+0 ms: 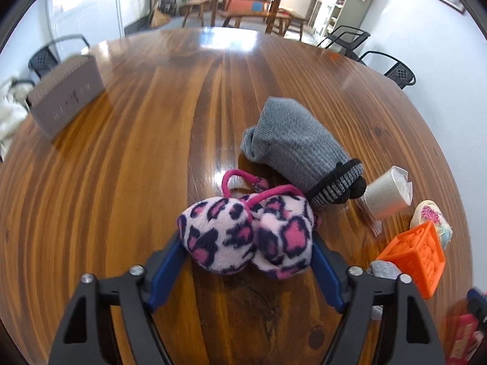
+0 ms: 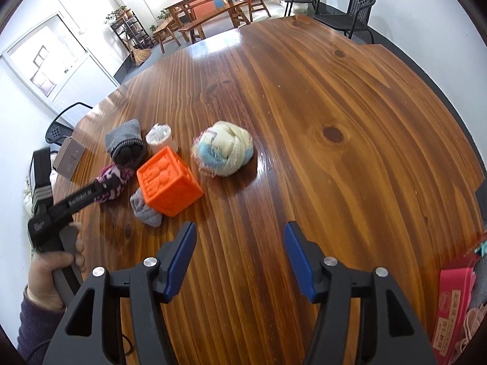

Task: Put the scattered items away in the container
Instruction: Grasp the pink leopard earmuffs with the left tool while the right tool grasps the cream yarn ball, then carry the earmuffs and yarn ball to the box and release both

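Note:
My left gripper (image 1: 246,243) is shut on pink leopard-print earmuffs (image 1: 246,237), its blue fingers (image 1: 170,261) pressing on both sides. The earmuffs also show in the right wrist view (image 2: 114,182). Beyond them lie a grey knit hat (image 1: 292,146), a white roll (image 1: 386,194), an orange cube (image 1: 417,255) and a cream and blue yarn ball (image 2: 223,149). My right gripper (image 2: 240,240) is open and empty above bare table, right of the orange cube (image 2: 167,179). A container with a pink packet (image 2: 453,307) shows at the lower right edge.
A small grey cloth (image 2: 146,210) lies against the cube. A brown box (image 1: 67,97) stands at the table's far left. Black chairs (image 2: 344,9) ring the wooden table (image 2: 304,91).

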